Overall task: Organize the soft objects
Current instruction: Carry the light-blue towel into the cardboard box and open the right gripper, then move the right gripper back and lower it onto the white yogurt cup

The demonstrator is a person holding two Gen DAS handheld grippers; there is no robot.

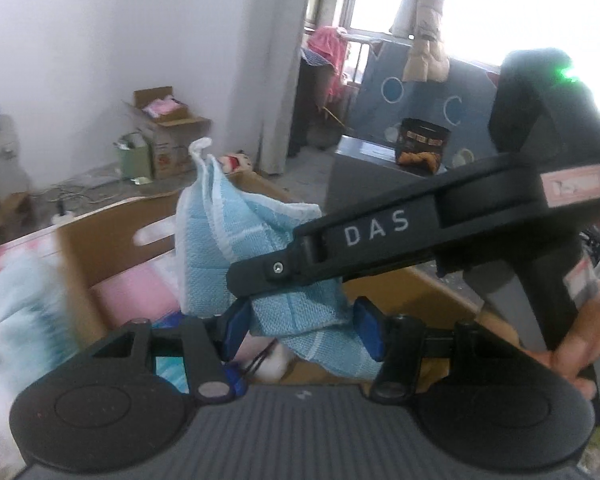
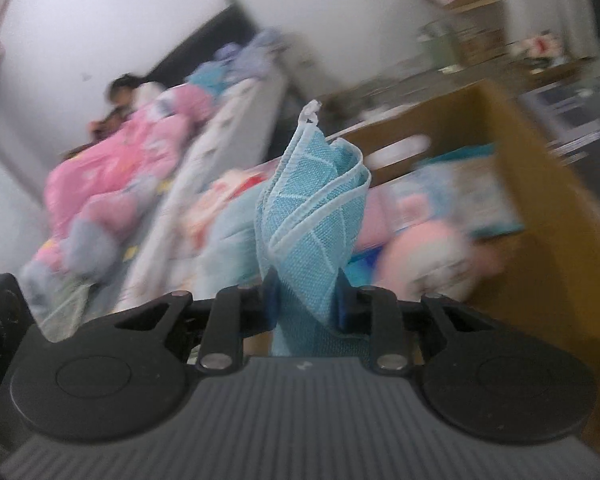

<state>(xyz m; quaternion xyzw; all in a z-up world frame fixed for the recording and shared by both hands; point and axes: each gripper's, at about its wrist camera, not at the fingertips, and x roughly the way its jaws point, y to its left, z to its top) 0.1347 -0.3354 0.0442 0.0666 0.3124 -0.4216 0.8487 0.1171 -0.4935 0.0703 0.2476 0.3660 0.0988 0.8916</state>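
A light blue woven towel (image 1: 236,236) with white edging is held up between both grippers above an open cardboard box (image 1: 96,236). My left gripper (image 1: 300,324) is shut on the towel's lower part. My right gripper (image 2: 306,304) is shut on the same towel (image 2: 312,208), whose folded end stands upright above the pads. The right gripper's black arm (image 1: 380,236) crosses the left wrist view from the right, over the towel. The box (image 2: 540,208) holds pink and blue soft items.
A bed (image 2: 140,184) piled with pink bedding lies to the left in the right wrist view. Cardboard boxes (image 1: 168,128) stand by the white wall. A dark table (image 1: 364,172) with a snack tub stands behind the box. Clothes hang at the window (image 1: 424,28).
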